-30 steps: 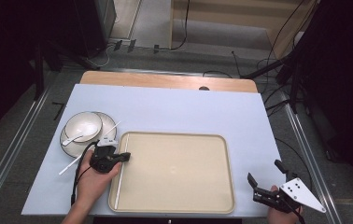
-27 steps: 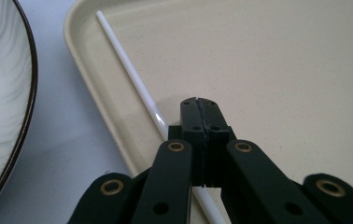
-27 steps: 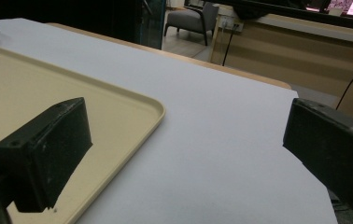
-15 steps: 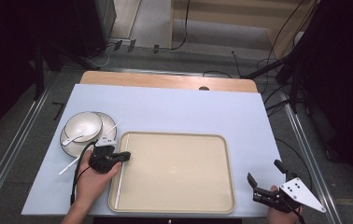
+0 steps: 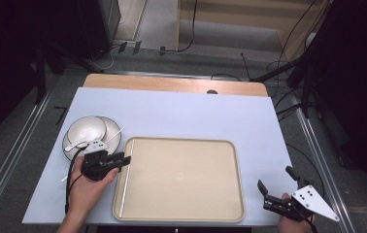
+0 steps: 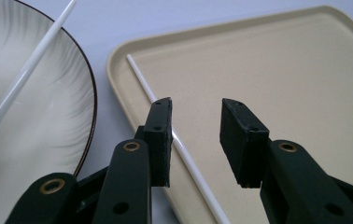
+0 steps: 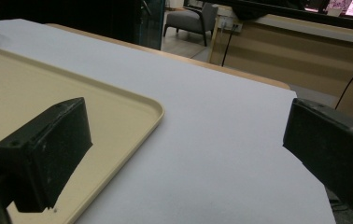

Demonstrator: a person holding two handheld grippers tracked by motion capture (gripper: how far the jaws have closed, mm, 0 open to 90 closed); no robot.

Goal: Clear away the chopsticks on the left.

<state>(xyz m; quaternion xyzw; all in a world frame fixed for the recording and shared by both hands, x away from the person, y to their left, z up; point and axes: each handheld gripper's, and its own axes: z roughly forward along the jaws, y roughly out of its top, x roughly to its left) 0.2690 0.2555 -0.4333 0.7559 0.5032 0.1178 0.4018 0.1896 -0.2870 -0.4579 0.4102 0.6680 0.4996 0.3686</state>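
The left gripper view is showing what the high view blurs — a thin white plastic chopstick lying along the beige rectangular tray's left edge, free between the black left gripper's jaws, which have just been opening. A second white chopstick is resting across the white ribbed plate beside the tray, while the right gripper is hanging wide apart — holding nothing.

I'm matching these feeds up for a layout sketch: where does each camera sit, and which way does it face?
High view: above the person's side, facing forward and down on the tray; both hands show, with the left gripper and right gripper.
Left gripper view: rides its gripper, facing the chopstick lying in the tray beside a plate; jaws parted.
Right gripper view: faces across the tray's corner; jaws wide.
All share the tray.
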